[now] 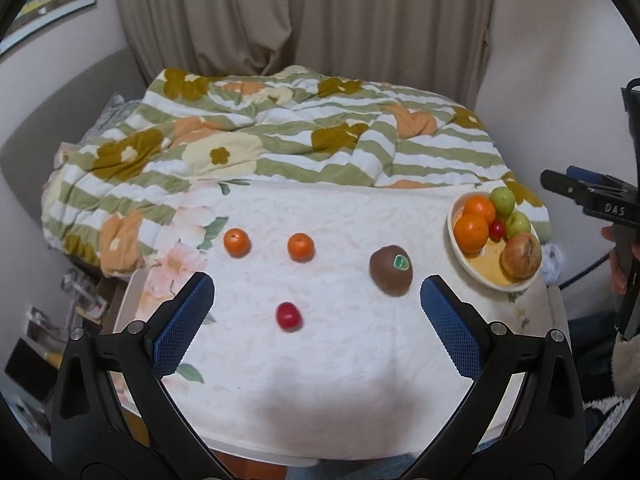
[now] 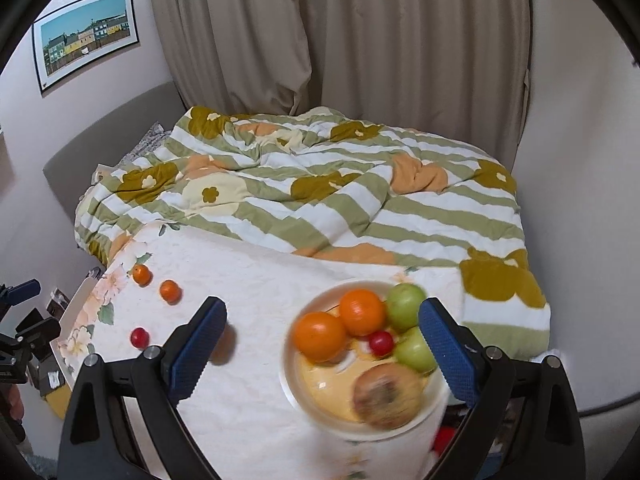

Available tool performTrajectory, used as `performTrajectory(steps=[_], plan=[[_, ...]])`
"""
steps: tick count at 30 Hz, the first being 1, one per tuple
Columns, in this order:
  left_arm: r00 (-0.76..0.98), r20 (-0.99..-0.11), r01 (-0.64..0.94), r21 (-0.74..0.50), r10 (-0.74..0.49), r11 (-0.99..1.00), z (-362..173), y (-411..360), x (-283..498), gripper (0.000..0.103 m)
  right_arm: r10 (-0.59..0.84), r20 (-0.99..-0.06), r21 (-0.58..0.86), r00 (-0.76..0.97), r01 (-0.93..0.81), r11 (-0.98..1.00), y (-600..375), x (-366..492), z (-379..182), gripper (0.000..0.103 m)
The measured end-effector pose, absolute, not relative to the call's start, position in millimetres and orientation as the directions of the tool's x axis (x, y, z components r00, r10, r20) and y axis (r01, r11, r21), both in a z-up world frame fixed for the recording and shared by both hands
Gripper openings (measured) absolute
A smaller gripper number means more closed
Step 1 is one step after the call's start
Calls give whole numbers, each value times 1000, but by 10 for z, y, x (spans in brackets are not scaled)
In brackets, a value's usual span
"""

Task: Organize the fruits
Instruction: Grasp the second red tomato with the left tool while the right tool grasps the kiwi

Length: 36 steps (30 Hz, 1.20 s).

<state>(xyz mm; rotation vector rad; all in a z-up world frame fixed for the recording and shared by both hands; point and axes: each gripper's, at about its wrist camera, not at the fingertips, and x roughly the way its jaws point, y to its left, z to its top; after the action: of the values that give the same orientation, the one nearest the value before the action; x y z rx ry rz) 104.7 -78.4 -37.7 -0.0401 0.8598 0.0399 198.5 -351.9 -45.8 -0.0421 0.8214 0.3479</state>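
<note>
A rumpled quilt (image 1: 280,132) in green and white stripes with mustard and orange flowers covers the bed behind the table, beige curtains (image 1: 304,12) hang at the back, and a framed picture of coloured houses (image 2: 86,36) is on the wall to the left. The table wears a white textured cloth (image 1: 320,360) with a pale floral border. Loose on it, with nothing between them, lie two small glossy tangerines (image 1: 237,242) (image 1: 301,247) side by side, a small red cherry tomato (image 1: 289,315) nearer the camera, and a brown, egg-shaped kiwi (image 1: 391,270) with a green sticker, to the right of them and near the bowl. The round cream bowl (image 1: 476,272), yellow inside, sits at the table's right edge and holds two large oranges (image 2: 320,336) (image 2: 362,312), two green apples (image 2: 406,306) (image 2: 416,350), a little red tomato (image 2: 381,342) and a blurred yellowish-red apple (image 2: 387,394). The left gripper (image 1: 316,296) hovers above the cloth with its blue cross-hatched pads spread wide, the tomato between them in view but untouched. The right gripper (image 2: 322,320) is likewise spread wide, framing the bowl without holding anything.
</note>
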Motion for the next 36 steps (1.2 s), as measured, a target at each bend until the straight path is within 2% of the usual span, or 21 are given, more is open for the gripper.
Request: performTrajectory(steps=[4,14,28,31,34,36], plan=[[636,-769,9,-74,-63,997,-451,-477,1066,103,285,-742,114,607,-305,946,-3183,1875,-539,96],[569,-806,191,-61,-161,980,-803,-49,1312,103,219,-772,97,596,-231,968,-2492,1685,-844,96],[443,-866,387,-50,-233,921,-1596,-54,1599,103,190,-826,92,531,-206,974,-2053,1713,-1479,96],[430,-869,415,-50,-244,909,-1744,-139,1632,98,189,-833,83,520,-219,972,-2030,1744,-1598,96],[409,-879,438,-47,-246,898,-1883,-226,1660,87,187,-840,71,509,-238,969,-2010,1771,-1710,96],[395,-884,446,-52,-249,894,-1947,-267,1663,84,192,-844,73,500,-247,966,-2008,1788,-1786,96]])
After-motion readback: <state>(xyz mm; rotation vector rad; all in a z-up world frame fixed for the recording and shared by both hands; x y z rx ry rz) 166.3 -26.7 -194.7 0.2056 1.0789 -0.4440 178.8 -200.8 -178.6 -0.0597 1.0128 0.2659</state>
